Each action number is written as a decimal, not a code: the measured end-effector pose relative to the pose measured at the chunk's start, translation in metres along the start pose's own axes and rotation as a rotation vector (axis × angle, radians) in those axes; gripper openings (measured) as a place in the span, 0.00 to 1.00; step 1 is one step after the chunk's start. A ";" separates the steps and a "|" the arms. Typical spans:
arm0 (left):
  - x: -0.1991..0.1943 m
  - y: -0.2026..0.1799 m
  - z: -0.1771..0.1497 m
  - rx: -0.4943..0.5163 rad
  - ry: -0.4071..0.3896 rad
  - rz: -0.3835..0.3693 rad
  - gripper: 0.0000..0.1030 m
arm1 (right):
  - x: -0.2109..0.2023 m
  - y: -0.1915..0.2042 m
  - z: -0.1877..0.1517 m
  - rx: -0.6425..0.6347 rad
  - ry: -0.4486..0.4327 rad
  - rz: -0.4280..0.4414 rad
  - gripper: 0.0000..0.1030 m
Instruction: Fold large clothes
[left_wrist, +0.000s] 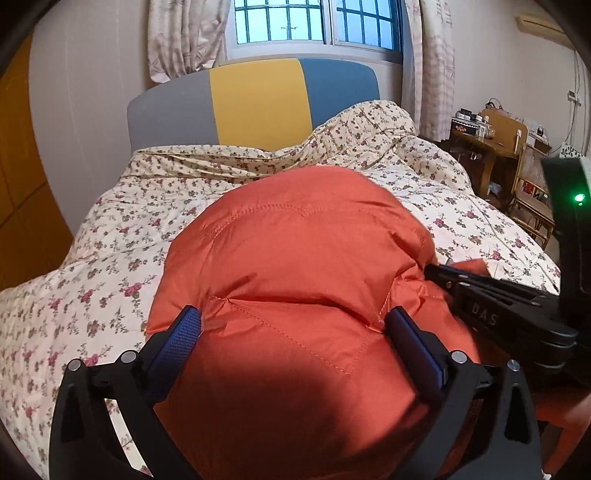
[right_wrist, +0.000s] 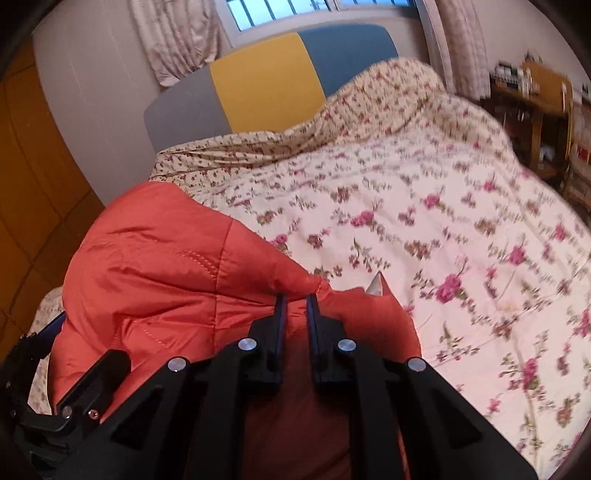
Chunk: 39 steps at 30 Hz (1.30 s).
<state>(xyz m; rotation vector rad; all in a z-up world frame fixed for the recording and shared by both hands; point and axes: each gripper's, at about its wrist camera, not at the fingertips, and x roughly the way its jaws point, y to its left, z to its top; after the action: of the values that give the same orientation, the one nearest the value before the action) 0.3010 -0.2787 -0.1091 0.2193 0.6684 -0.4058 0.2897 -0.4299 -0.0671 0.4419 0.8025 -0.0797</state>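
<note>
Left wrist view, bottom of frame: left gripper (left_wrist: 293, 323) has its jaws spread wide, blue textured pads (left_wrist: 177, 339) on either side of a puffed bulge of the orange quilted jacket (left_wrist: 295, 258). The pads sit at the fabric's flanks without squeezing it. The jacket fills the lower centre of this frame, its stitched seams visible, and lies on the floral bedspread (left_wrist: 92, 258).

Right edge of the same view: right gripper (left_wrist: 439, 271) comes in from the lower right, its tips at the jacket's right side. White letters "DAS" read on its black body; any further letters are cut off. A green light (left_wrist: 579, 197) glows on the black housing above it.

Right wrist view, bottom centre: right gripper (right_wrist: 295, 299) has its jaws nearly together, clamped on a thin fold of the orange quilted jacket (right_wrist: 166, 266), which occupies the lower left of that frame. A small whitish tag or lining corner (right_wrist: 376, 286) pokes up just right of the tips; no text is legible on it.

Further back: floral bedspread (right_wrist: 443, 221) runs across the bed, bunched into a hump at the upper right. Behind it stands the headboard (left_wrist: 258, 99) in grey, yellow and blue panels. Top of frame: barred window (left_wrist: 317, 22) with pale curtains (left_wrist: 177, 40). Upper right: cluttered wooden desk (left_wrist: 484, 144), with labels on its items too small to read.
</note>
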 end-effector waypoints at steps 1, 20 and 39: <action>0.002 0.000 0.000 -0.002 0.000 0.000 0.97 | 0.004 -0.002 0.000 0.016 0.015 0.014 0.09; 0.025 -0.005 -0.011 -0.008 -0.068 0.032 0.97 | 0.042 -0.011 -0.005 0.036 0.031 -0.010 0.08; 0.005 0.045 0.051 -0.127 -0.065 0.159 0.97 | -0.020 0.033 0.018 -0.140 -0.099 -0.041 0.22</action>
<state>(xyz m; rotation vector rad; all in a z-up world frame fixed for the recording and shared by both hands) 0.3531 -0.2561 -0.0702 0.1365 0.6058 -0.2166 0.2960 -0.4096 -0.0302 0.2874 0.7145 -0.0824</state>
